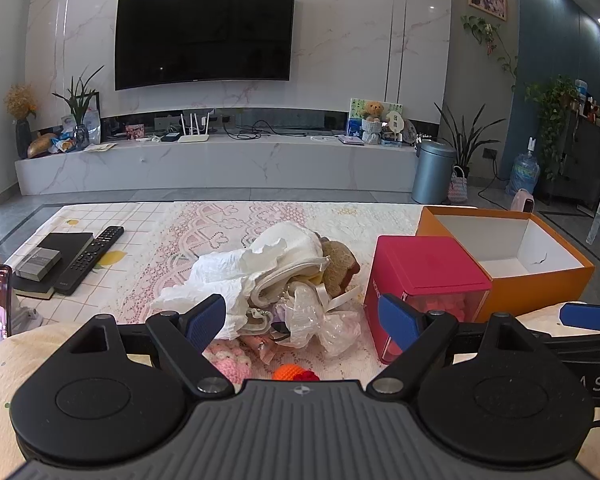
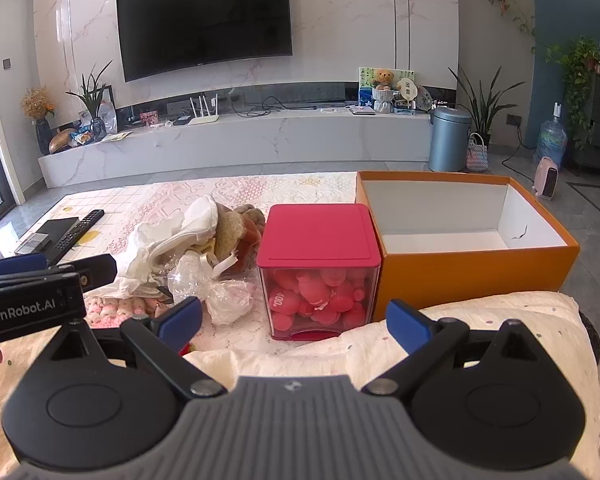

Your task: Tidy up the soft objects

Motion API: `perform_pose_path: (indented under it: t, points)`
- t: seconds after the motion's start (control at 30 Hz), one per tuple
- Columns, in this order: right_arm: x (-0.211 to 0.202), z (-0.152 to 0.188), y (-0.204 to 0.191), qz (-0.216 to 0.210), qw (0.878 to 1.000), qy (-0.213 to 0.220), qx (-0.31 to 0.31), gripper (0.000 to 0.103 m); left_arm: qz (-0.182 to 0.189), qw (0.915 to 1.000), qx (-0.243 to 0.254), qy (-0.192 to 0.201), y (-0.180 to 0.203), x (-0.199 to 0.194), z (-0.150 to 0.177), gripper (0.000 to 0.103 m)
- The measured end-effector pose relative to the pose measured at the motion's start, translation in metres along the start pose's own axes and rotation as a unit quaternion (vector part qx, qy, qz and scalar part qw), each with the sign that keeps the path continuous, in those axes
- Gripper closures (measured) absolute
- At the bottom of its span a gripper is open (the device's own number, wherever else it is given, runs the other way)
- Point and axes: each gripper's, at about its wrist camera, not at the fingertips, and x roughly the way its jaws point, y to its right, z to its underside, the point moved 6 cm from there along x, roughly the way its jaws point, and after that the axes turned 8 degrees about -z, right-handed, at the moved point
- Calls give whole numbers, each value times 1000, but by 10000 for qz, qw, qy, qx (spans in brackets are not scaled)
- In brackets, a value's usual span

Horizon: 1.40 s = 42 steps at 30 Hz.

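Left wrist view is showing the left tool (image 1: 302,322) hovering with its fingers spread apart and gripping nothing. Just ahead of it, a heap of soft objects (image 1: 276,280) is lying on the worktop (image 1: 148,240): crumpled white cloth, a brown plush toy (image 1: 338,266), crinkly clear wrap and pink knitwear nearest the tool. All of it is looking light, limp and compressible, so pinching a bunched fold should be holding best. Right wrist view is showing the right tool (image 2: 294,326) also gaping and empty, facing a red-lidded box (image 2: 320,268), with an open orange box (image 2: 472,264) beyond to its right.
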Motion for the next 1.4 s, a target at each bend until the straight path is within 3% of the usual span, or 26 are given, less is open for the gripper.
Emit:
perform_pose_path:
  t: [0.5, 0.63, 0.7, 0.73, 0.9, 1.2, 1.3, 1.4]
  points:
    - [15, 8, -3, 84, 9998, -24, -183, 7, 202, 9993, 228, -232, -12, 13, 7, 2]
    - [30, 11, -9, -164, 9994, -239, -208, 21, 241, 9990, 247, -291, -23, 22, 8, 16]
    - [38, 10, -14, -356, 9984, -373, -228, 35, 280, 9987, 282, -330, -28, 27, 8, 19]
    - [42, 8, -16, -442, 9978, -421, -254, 37, 286, 9985, 313, -354, -31, 30, 8, 21]
    - [55, -4, -32, -707, 9951, -432, -533, 39, 229, 9959, 806, -343, -40, 46, 4, 27]
    - [96, -40, -62, -1148, 9875, -494, -959, 42, 322, 9838, 1708, -429, -54, 91, -15, 22]
    - [115, -53, -69, -1201, 9851, -562, -1092, 46, 345, 9849, 1592, -583, -58, 112, -23, 22]
    - [138, -65, -73, -1223, 9831, -651, -1199, 49, 519, 9897, 1044, -827, -66, 130, -37, 22]
